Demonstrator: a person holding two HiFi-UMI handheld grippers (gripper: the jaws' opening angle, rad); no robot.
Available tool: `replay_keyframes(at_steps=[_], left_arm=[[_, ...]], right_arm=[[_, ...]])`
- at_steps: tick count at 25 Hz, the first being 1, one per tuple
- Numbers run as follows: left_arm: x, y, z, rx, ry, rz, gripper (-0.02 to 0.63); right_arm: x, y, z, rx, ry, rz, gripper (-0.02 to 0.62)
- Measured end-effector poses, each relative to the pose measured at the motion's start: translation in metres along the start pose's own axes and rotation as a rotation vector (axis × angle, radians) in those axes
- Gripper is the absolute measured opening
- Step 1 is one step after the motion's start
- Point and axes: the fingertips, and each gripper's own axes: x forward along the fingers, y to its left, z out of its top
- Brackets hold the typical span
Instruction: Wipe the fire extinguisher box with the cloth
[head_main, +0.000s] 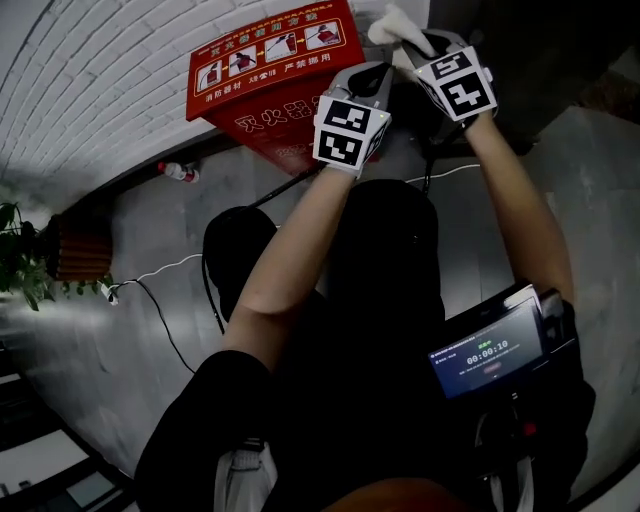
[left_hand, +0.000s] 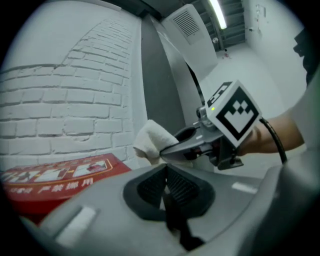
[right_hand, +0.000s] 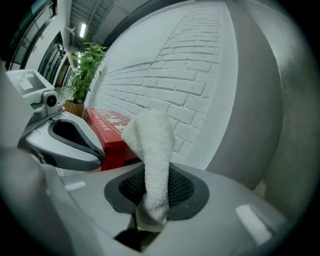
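Observation:
The red fire extinguisher box (head_main: 270, 70) stands against the white brick wall, its top printed with pictures and Chinese text. My right gripper (head_main: 418, 45) is shut on a white cloth (right_hand: 152, 150), which stands up out of its jaws. In the head view the cloth (head_main: 393, 24) hangs just right of the box's top right corner, apart from it. My left gripper (head_main: 378, 78) is held beside the right one, in front of the box's right side. Its jaws are shut with nothing between them. The left gripper view shows the box (left_hand: 55, 177) low at left and the cloth (left_hand: 150, 140) ahead.
A plastic bottle (head_main: 180, 172) lies on the floor left of the box. A potted plant (head_main: 25, 260) stands further left, with a white cable (head_main: 160, 275) running across the grey floor. A grey pillar (right_hand: 250, 100) rises right of the box. A screen device (head_main: 490, 355) hangs at the person's chest.

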Motion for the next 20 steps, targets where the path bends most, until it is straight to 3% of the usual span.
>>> replay_keyframes(at_steps=[4,8,10,15,20], left_arm=[[0.004,0.005,-0.036,-0.006,0.010,0.042,0.000],[0.009,0.002,-0.058,-0.122,0.013,0.025,0.000],[0.014,0.006,-0.063,-0.144,0.007,0.033,0.000],[0.018,-0.001,-0.067,-0.117,-0.024,0.082,0.000],[0.014,0.001,-0.087,-0.182,-0.010,0.117,0.000]], right_arm=[[0.027,0.005,-0.026,0.056,-0.035,0.029,0.092],[0.055,0.014,-0.039,0.055,-0.061,0.051,0.092],[0.067,0.021,-0.041,0.060,-0.072,0.070,0.092],[0.082,0.045,-0.038,-0.022,-0.130,0.145,0.092],[0.090,0.069,-0.043,-0.130,-0.115,0.235,0.091]])
